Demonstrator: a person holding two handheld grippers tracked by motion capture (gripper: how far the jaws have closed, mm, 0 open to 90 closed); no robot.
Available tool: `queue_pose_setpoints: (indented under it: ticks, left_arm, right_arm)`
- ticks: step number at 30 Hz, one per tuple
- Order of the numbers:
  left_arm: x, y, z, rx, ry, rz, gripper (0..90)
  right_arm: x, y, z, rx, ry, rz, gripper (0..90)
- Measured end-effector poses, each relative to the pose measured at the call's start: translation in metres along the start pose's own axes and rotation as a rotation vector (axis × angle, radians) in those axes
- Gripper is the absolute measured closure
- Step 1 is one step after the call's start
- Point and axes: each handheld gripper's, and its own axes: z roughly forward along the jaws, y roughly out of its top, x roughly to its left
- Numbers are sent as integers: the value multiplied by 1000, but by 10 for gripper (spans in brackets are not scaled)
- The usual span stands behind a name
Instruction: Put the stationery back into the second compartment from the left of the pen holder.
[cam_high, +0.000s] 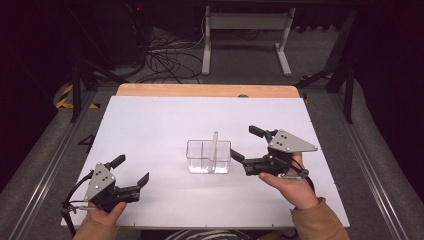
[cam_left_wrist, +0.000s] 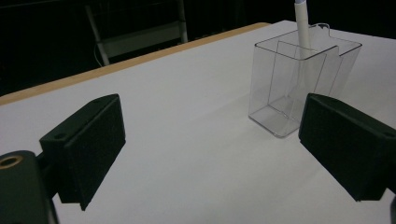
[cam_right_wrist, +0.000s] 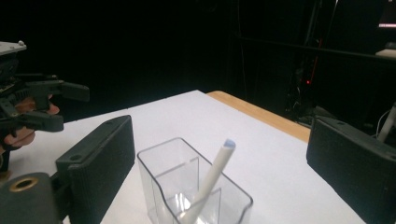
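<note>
A clear plastic box (cam_high: 209, 156) with an inner divider stands near the middle of the white table top. A white pen (cam_high: 214, 145) leans upright inside it, its tip above the rim. My right gripper (cam_high: 245, 143) hovers just right of the box, open, with its jaws pointing at the box and touching nothing. In the right gripper view the box (cam_right_wrist: 187, 186) and pen (cam_right_wrist: 215, 170) sit low between the wide-apart jaws. My left gripper (cam_high: 132, 170) is open near the front left edge, well away from the box (cam_left_wrist: 299, 88) and pen (cam_left_wrist: 302, 28).
The white sheet (cam_high: 150, 125) covers the table, with a wooden strip (cam_high: 205, 90) along the far edge. Beyond it stand a white table frame (cam_high: 245, 35) and floor cables (cam_high: 165, 60). The left gripper (cam_right_wrist: 56, 107) appears at the far left of the right gripper view.
</note>
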Motion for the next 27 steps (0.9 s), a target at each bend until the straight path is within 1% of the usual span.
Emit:
queue_pose_setpoints:
  ticks: [3, 4, 5, 6, 9, 13, 15, 18, 19, 20, 21, 23, 25, 26, 27]
  left_arm:
    - [0, 0, 0, 0, -1, -2, 81]
    - [0, 0, 0, 0, -1, -2, 81]
    - [0, 0, 0, 0, -1, -2, 81]
    - [-1, 0, 0, -1, -2, -3, 81]
    - [-1, 0, 0, 1, -2, -4, 81]
    - [-1, 0, 0, 0, -4, -4, 81]
    - [-1, 0, 0, 0, -6, -3, 81]
    - [-1, 0, 0, -3, -5, 2, 80]
    - [0, 0, 0, -5, -5, 4, 80]
    - [0, 0, 0, -5, -6, 4, 80]
    - [0, 0, 0, -5, -7, 6, 80]
    - [0, 0, 0, -4, -7, 7, 80]
    - [0, 0, 0, -1, -9, 3, 80]
    - [0, 0, 0, -2, -10, 4, 80]
    - [0, 0, 0, -2, -11, 3, 80]
  right_arm:
    - [-6, -7, -9, 25, -13, 23, 81]
    - [-6, -7, -9, 25, -13, 23, 81]
    - [-9, -13, -14, 56, -30, 37, 67]
    - [-11, -15, -16, 73, -42, 38, 67]
    - [-16, -24, -23, 92, -59, 48, 67]
    - [-21, -35, -31, 99, -68, 68, 67]
    - [-22, -38, -33, 101, -66, 74, 67]
    - [-26, -48, -38, 110, -62, 93, 68]
    - [-29, -56, -42, 113, -69, 99, 68]
    - [-30, -60, -44, 117, -74, 99, 68]
    - [-30, -60, -44, 117, -74, 99, 68]
    - [-33, -69, -51, 118, -91, 97, 72]
    - [-34, -75, -55, 127, -104, 99, 72]
    - [-34, -75, -55, 127, -104, 99, 72]
    - [-35, -81, -58, 136, -113, 118, 73]
